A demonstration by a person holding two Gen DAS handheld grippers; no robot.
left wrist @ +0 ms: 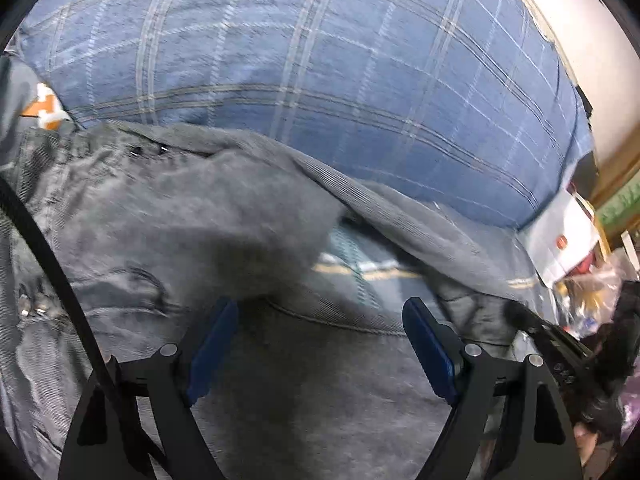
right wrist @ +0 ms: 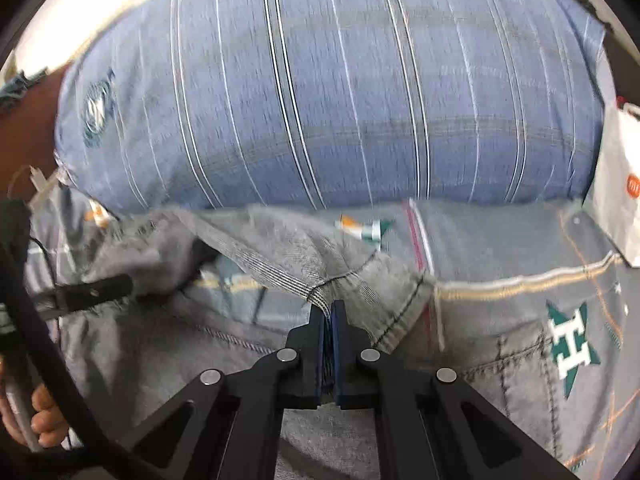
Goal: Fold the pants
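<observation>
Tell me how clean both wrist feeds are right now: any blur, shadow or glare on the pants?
Left wrist view: the pants smear with motion blur in the middle, a dark shadow lies between the open left gripper fingers, and the wall top right is washed out. Right wrist view: the pillow stripes streak, but the right gripper and the pinched seam stay sharp.

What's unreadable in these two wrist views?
- Pants, left wrist view: full outline cut off by the frame edge and the left gripper; a raised fold is motion-blurred.
- Fabric pinched in the right gripper, right wrist view: shut fingers hide how deep it goes.
- Pillow logo, both views: blurred, unreadable.
- White bag, right wrist view: cut by the edge.
- Clutter at right, left wrist view: blurred, unidentifiable.
</observation>
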